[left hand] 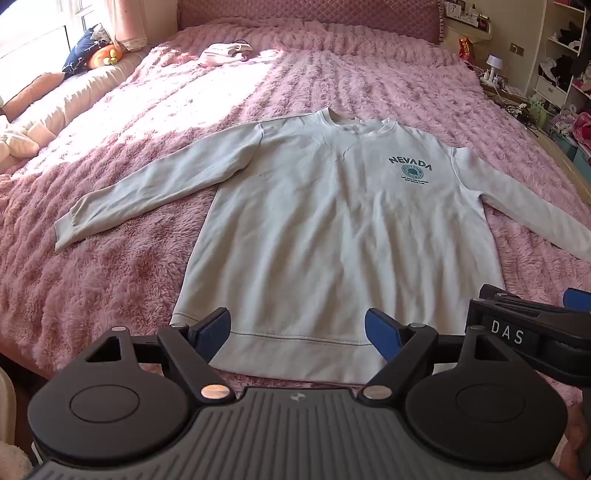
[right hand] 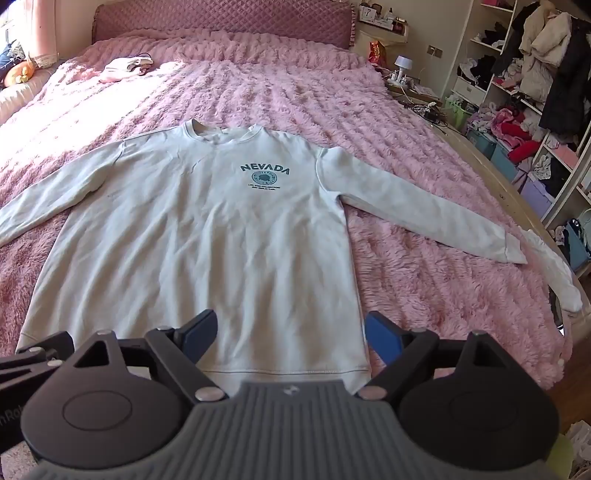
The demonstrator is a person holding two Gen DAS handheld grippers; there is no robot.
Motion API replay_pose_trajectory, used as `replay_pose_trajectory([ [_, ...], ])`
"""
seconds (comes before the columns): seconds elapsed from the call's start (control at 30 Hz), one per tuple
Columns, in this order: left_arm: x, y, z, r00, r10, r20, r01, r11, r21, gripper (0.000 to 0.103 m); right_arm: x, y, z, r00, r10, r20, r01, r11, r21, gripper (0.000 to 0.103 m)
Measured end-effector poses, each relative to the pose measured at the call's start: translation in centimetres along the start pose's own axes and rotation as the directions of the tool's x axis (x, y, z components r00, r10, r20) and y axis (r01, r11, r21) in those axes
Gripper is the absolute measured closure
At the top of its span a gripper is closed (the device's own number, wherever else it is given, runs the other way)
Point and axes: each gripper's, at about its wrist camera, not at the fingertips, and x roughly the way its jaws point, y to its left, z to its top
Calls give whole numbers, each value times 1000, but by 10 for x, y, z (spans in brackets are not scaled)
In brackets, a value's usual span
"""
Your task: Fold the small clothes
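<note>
Pink and fluffy, the long-pile blanket (left hand: pixel 122 266) covers the whole bed and lies in soft ridges. Nearest to the cameras, the left tool (left hand: pixel 297 332) hovers over the hem at 6 o'clock with its blue pads (left hand: pixel 378 332) spread wide and nothing between them. The right tool (right hand: pixel 291 334) is spread in the same way above the hem corner at 5 o'clock, also empty; part of it shows at 3 o'clock in the left view, cut off by the edge.

Beyond them the pale grey sweatshirt (right hand: pixel 207 240) lies flat, front side up, in the middle of the bed. Its cloth looks thick and matte, with small wrinkles and a ribbed hem, cuffs and round collar. Both sleeves stretch out, one toward 9 o'clock and one toward 3 o'clock. The dark green print (right hand: pixel 265 173) reads NEVADA above a round badge; the small lines under it are too fine to read.

At 11 o'clock, far away, a white bundle of cloth (left hand: pixel 225 53) lies in strong sunlight, its shape hard to make out. The quilted pink headboard (right hand: pixel 221 20) stands at 12 o'clock, and open shelves (right hand: pixel 528 92) crowded with clothes fill 2 o'clock.
</note>
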Motion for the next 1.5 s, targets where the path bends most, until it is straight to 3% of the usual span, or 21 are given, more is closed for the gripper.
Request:
replay_pose_trajectory([
  [1.5,7,-1,-4,999,1,-37,-1,1000,4,7,1,-6,-2,1000,3,0,-3,1000,3,20],
])
